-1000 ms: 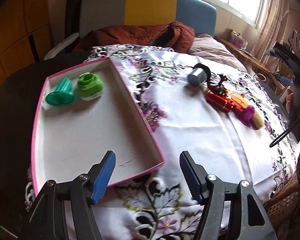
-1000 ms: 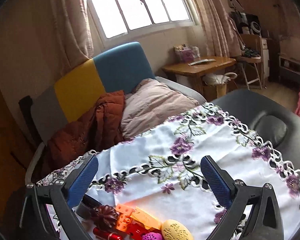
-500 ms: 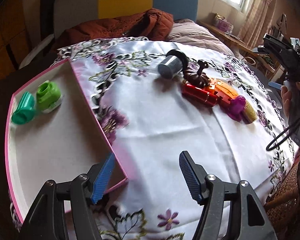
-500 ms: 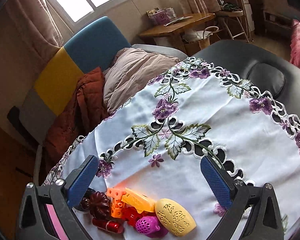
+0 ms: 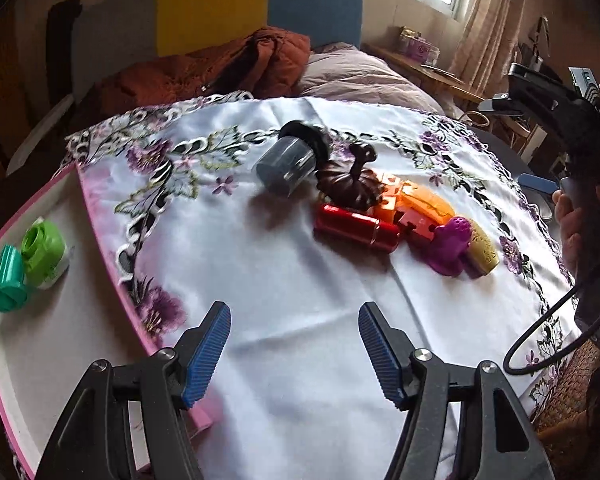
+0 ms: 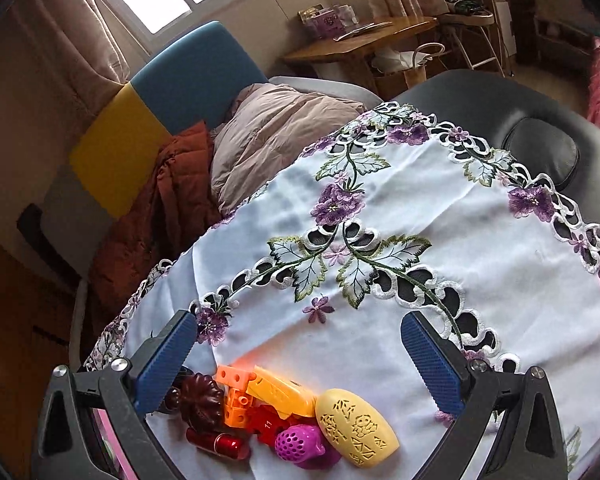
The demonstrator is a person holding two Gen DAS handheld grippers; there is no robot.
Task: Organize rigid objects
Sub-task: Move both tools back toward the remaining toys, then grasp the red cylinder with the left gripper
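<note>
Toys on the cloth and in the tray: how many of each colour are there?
Green: 2, the green cap and teal cap, both in the pink tray
Grey: 1, the jar
Brown: 1, the pumpkin
Red: 2, the tube and red block
Orange: 2, the orange block and orange piece
Purple: 1, the berry
Yellow: 1, the egg
Total: 10

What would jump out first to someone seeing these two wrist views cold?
The bright huddle of toys mid-cloth: a glossy red metal cylinder, a dark brown ridged pumpkin-shaped mould and a purple perforated plastic toy. Next, the pink-rimmed white tray at the left edge, holding a green plastic spool. Both open hand-held grippers hold nothing.
</note>
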